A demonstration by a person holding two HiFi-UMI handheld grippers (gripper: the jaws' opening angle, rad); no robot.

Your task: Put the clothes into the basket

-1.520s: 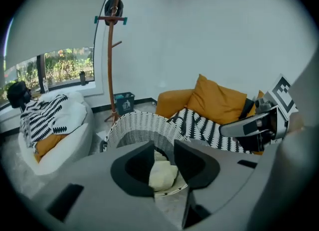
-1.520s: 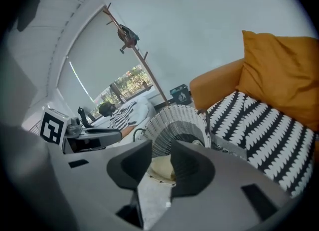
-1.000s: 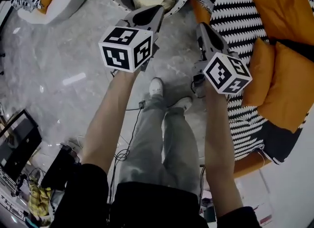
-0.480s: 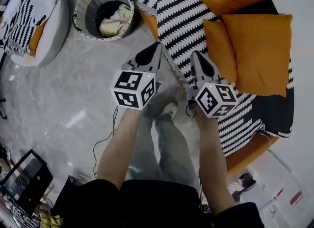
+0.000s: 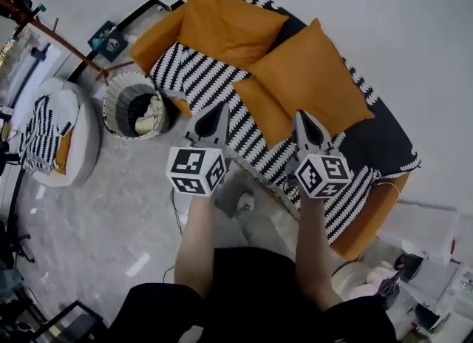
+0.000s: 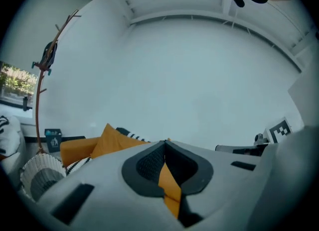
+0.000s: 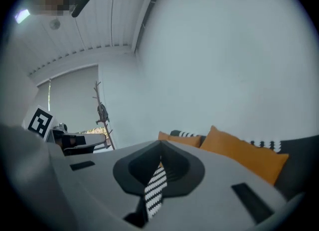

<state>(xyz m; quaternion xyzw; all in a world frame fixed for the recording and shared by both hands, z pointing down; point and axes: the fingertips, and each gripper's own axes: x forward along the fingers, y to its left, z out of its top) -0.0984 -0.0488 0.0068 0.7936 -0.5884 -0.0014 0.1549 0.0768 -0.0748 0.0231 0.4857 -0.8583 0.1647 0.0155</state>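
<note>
Both tongs pressed together, nothing pinched: left gripper and right gripper point over the sofa, away from the basket on the floor off its left end. Risk: pinching the knit striped throw as clothes, or snagging the basket's soft ruffled rim and tipping it. Crumpled cream garment already lies inside

the basket holds pale clothes — too small to tell apart.
</note>
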